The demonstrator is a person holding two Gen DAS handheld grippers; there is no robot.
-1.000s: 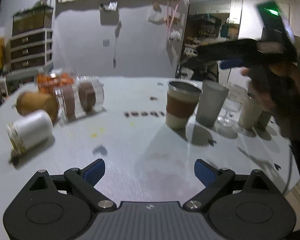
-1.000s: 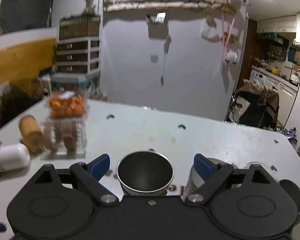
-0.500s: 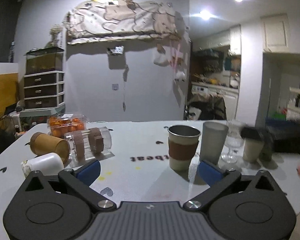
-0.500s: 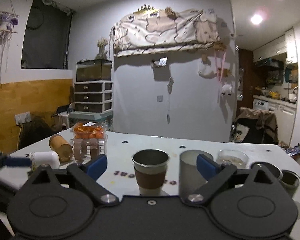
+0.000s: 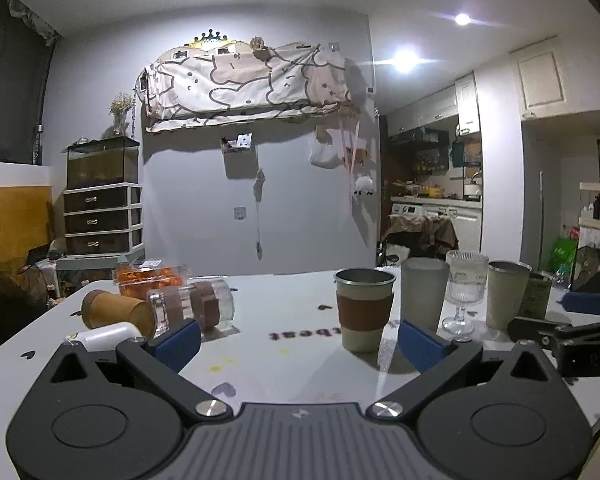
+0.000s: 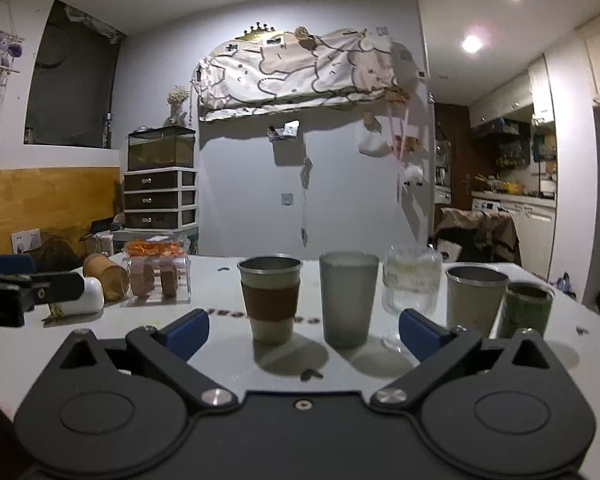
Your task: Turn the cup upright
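A steel cup with a brown sleeve (image 5: 364,310) (image 6: 271,297) stands upright on the white table (image 5: 284,320). A brown cup (image 5: 116,314) (image 6: 105,277), a white cup (image 5: 108,336) (image 6: 82,300) and a clear ribbed cup (image 5: 192,308) (image 6: 158,280) lie on their sides at the left. My left gripper (image 5: 298,344) is open and empty, low over the table's near edge. My right gripper (image 6: 304,330) is open and empty, just in front of the sleeved cup. Each gripper shows at the edge of the other's view.
A frosted grey tumbler (image 6: 348,298), a ribbed stemmed glass (image 6: 410,288), a steel-rimmed beige cup (image 6: 474,298) and a green cup (image 6: 526,310) stand upright in a row at the right. A clear box of orange food (image 5: 150,276) sits at the back left.
Both grippers have dropped low and pulled back toward the table's near edge. The right gripper, which was right over the sleeved cup's mouth, now looks at it from the side.
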